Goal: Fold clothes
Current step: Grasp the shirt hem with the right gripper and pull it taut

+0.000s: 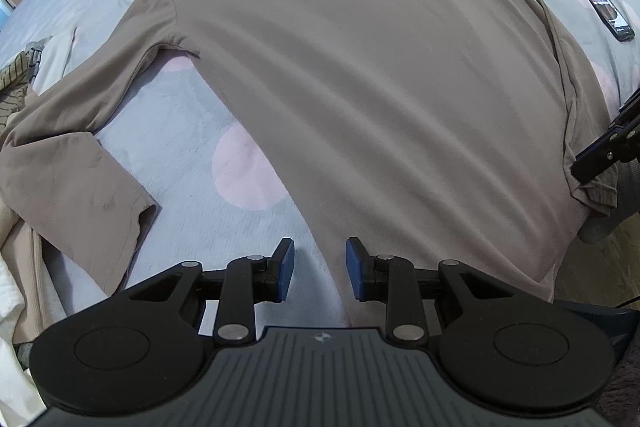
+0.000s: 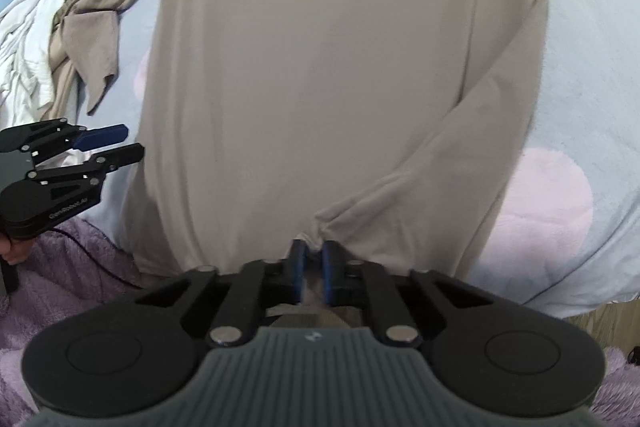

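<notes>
Lying flat: a beige long-sleeved shirt (image 1: 360,99) is spread over a pale blue blanket (image 1: 180,131) with pink spots.
Landmark: the shirt's bottom hem is used for all places below.
Left gripper (image 1: 319,269): held level just short of the hem's left corner, fingers pointed toward the collar; its blue pads (image 1: 286,267) are set apart with nothing between them.
Right gripper (image 2: 311,269): held low at the hem, where the cuff of the right sleeve (image 2: 420,179) is folded across the body; the jaws are nearly closed and the bunched cuff is pinched between them.
Left wrist view only: a phone (image 1: 604,5) is seen beyond the hem, beside the far right shoulder.
Right wrist view only: a purple fleece (image 2: 80,267) is seen below the hem, and piled clothes (image 2: 52,27) lie beyond the left sleeve.
</notes>
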`<state>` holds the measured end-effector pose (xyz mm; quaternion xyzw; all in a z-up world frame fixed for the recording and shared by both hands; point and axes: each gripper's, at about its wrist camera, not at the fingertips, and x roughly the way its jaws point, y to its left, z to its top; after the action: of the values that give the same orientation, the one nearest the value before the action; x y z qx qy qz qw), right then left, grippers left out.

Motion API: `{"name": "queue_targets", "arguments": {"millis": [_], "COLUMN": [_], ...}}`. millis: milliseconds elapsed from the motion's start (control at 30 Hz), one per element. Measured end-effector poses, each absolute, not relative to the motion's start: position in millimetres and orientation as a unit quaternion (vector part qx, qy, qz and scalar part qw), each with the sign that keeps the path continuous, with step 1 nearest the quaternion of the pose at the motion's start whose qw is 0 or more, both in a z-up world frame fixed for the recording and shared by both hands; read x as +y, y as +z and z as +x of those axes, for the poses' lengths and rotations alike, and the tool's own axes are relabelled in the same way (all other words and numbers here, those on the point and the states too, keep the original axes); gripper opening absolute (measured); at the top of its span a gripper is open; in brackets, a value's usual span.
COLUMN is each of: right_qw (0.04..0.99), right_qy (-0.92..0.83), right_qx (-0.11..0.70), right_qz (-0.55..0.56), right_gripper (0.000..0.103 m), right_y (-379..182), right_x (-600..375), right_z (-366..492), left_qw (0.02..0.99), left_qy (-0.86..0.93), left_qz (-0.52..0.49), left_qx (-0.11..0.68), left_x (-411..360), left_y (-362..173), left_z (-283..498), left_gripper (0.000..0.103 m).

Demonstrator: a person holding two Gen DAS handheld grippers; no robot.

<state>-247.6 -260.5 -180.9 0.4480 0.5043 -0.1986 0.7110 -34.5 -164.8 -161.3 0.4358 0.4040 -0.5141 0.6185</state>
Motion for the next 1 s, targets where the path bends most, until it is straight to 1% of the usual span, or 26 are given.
{"name": "queue_targets", "arguments": {"millis": [67,267,433,567,700,800,1000], "right_qw": [0.709,0.703,0.689,0.650,0.607,0.592,0.586], "right_qy": [-0.199,-0.200,-0.225,-0.270,-0.304,-0.307,-0.285], "right_qx": [0.510,0.540,0.596,0.640,0.671,0.686,0.699], "right_qz": [0.444,0.416,0.344,0.309,0.297,0.292,0.296], "right_gripper": [0.005,0.004,0.004,0.004,0.003,0.003,0.003], "right_y": [-177.3,-156.3,-128.3,-123.7,-132.1,-144.9,-184.0], "right_x": [-260.8,-258.3,-254.5,-264.2,-274.5,-276.0,-272.4], "right_z": [-251.4,-266.2,-286.1,-313.0,-336.3,-342.4,-332.5], "left_qw": [0.618,0.611,0.605,0.601,0.599,0.598,0.597], "left_qy": [-0.515,-0.519,-0.523,-0.526,-0.524,-0.522,-0.516], "left_qz": [0.436,0.443,0.450,0.455,0.459,0.460,0.465], "left_qx": [0.404,0.401,0.397,0.394,0.395,0.398,0.401], "left_x": [-164.5,-166.0,-168.4,-170.3,-171.5,-172.2,-169.8], "left_y": [-161.1,-161.5,-161.8,-162.1,-163.8,-164.8,-166.2], "left_z": [-34.7,-39.4,-44.6,-48.7,-50.4,-50.6,-51.9], "left_gripper": [0.026,0.026,0.026,0.026,0.026,0.026,0.026]}}
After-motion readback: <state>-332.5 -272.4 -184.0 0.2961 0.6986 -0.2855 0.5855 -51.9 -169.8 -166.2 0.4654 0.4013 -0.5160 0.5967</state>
